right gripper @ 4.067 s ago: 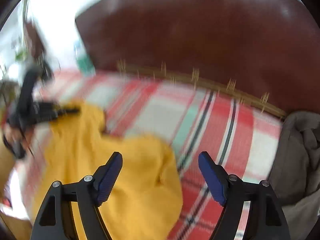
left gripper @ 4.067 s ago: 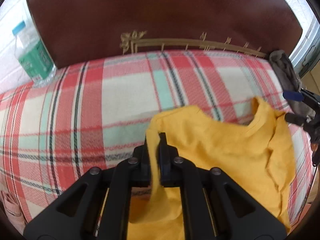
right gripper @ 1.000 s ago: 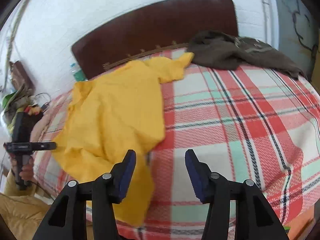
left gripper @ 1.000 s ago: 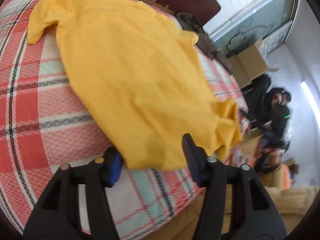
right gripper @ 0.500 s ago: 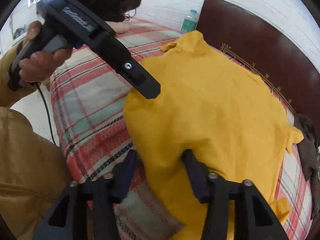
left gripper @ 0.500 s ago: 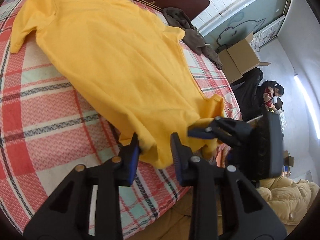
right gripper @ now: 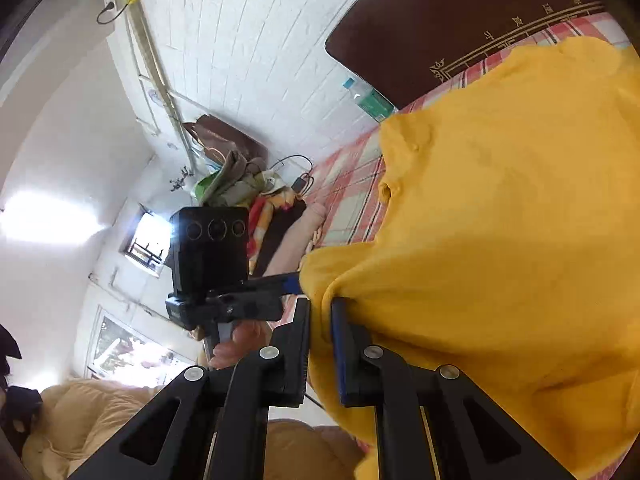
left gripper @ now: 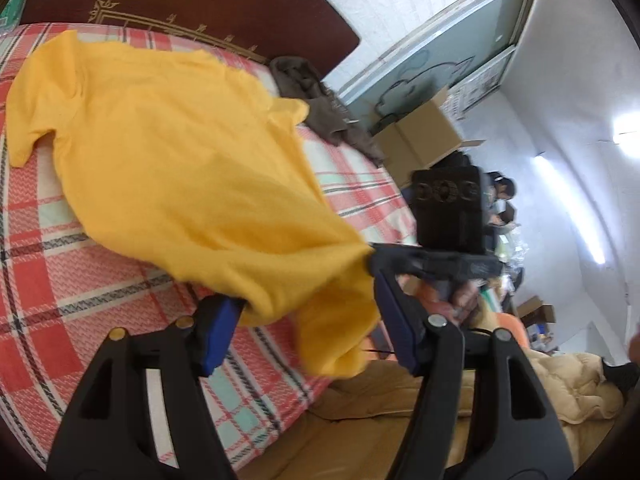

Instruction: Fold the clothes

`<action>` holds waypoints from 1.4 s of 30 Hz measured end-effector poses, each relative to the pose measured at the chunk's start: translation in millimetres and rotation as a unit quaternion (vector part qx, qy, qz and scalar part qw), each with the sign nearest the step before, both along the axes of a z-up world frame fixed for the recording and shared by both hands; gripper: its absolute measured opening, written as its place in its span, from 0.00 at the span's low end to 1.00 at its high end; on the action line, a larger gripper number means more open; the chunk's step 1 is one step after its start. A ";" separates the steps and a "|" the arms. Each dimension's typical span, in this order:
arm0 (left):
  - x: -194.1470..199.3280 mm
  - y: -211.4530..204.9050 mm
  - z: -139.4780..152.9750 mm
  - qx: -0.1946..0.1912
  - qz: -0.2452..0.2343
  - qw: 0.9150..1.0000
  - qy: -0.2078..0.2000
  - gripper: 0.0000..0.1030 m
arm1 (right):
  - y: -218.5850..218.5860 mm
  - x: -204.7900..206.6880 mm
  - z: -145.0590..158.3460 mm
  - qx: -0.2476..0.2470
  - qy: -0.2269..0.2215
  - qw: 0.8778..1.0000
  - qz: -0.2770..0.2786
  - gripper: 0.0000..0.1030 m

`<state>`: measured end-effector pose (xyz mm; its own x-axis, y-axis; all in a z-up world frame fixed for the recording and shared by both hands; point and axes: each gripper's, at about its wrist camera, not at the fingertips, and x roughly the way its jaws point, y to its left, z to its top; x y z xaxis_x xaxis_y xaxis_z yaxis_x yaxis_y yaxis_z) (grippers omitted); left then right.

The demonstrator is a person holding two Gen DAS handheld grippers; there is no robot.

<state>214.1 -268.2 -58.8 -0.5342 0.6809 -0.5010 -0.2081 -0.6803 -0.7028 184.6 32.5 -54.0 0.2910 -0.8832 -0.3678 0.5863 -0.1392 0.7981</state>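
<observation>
A yellow T-shirt lies spread on the plaid bed, its bottom hem lifted off the near edge. My left gripper stands open, with the hanging hem between its blue pads. My right gripper is shut on the yellow T-shirt at a hem corner. In the left wrist view the right gripper pinches the fabric corner just ahead. In the right wrist view the left gripper sits at the shirt's edge to the left.
The plaid bedspread ends near the grippers. A dark brown garment lies at the far side by the headboard. A water bottle stands by the headboard. Cardboard boxes and seated people are beyond the bed.
My left gripper has opened from nearly closed around the hem. My right gripper has closed on the hem corner and lifted it off the bed edge.
</observation>
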 end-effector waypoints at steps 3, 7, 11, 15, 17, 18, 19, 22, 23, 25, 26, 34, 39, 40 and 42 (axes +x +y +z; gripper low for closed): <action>6.0 0.3 -6.8 -0.025 0.008 1.000 -0.015 0.75 | -12.0 -4.7 -12.0 0.072 0.027 0.997 -0.004 0.26; 15.9 -4.9 -30.7 -0.044 0.039 0.997 -0.047 0.75 | -8.5 3.6 -18.4 0.134 0.090 0.986 -0.028 0.46; 39.7 -17.4 -47.2 -0.048 0.082 0.994 -0.061 0.75 | 6.4 9.5 -18.2 0.149 0.133 0.978 -0.066 0.57; 64.5 -22.2 -50.7 -0.078 0.104 0.990 -0.051 0.76 | 31.7 15.5 -11.4 0.136 0.153 0.974 -0.094 0.65; 65.8 -16.9 -51.0 -0.109 0.107 0.987 -0.047 0.76 | 40.3 25.9 -8.3 0.138 0.170 0.972 -0.083 0.66; 63.3 -12.3 -51.3 -0.126 0.104 0.986 -0.044 0.76 | 38.7 32.8 -7.7 0.143 0.184 0.970 -0.073 0.67; 58.6 -6.2 -51.0 -0.139 0.097 0.985 -0.038 0.76 | 34.2 37.3 -7.6 0.148 0.194 0.968 -0.066 0.70; 40.1 16.8 -49.4 -0.171 0.060 0.983 -0.011 0.76 | 41.7 45.2 -8.6 0.144 0.190 0.969 -0.060 0.71; 32.7 26.0 -49.6 -0.181 0.043 0.983 -0.003 0.76 | 44.0 44.8 -10.3 0.139 0.183 0.971 -0.061 0.71; 16.7 47.4 -51.7 -0.212 0.006 0.977 0.010 0.76 | 49.9 42.7 -14.1 0.139 0.172 0.973 -0.069 0.72; 9.7 56.9 -53.3 -0.227 -0.009 0.974 0.014 0.72 | 54.1 41.2 -15.0 0.141 0.169 0.973 -0.074 0.72; 5.1 52.4 -33.6 -0.184 -0.068 0.980 -0.028 0.11 | 102.8 29.4 -5.8 0.133 0.164 0.967 -0.142 0.72; 46.2 9.3 32.4 -0.081 -0.053 0.995 -0.008 0.11 | 135.8 17.0 -1.2 0.145 0.168 0.957 -0.186 0.75; 52.5 -0.1 40.3 -0.062 -0.043 0.997 -0.009 0.11 | 139.1 15.6 -3.4 0.151 0.169 0.956 -0.187 0.77; 60.9 -13.8 42.6 -0.044 -0.022 0.999 -0.018 0.11 | 145.2 13.0 -7.9 0.165 0.171 0.953 -0.187 0.78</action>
<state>275.0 -282.0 -16.2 -0.4849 0.6561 -0.5783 -0.2144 -0.7302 -0.6487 197.6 177.7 -61.9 -0.2079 -0.7217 -0.6603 0.6646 -0.5995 0.4460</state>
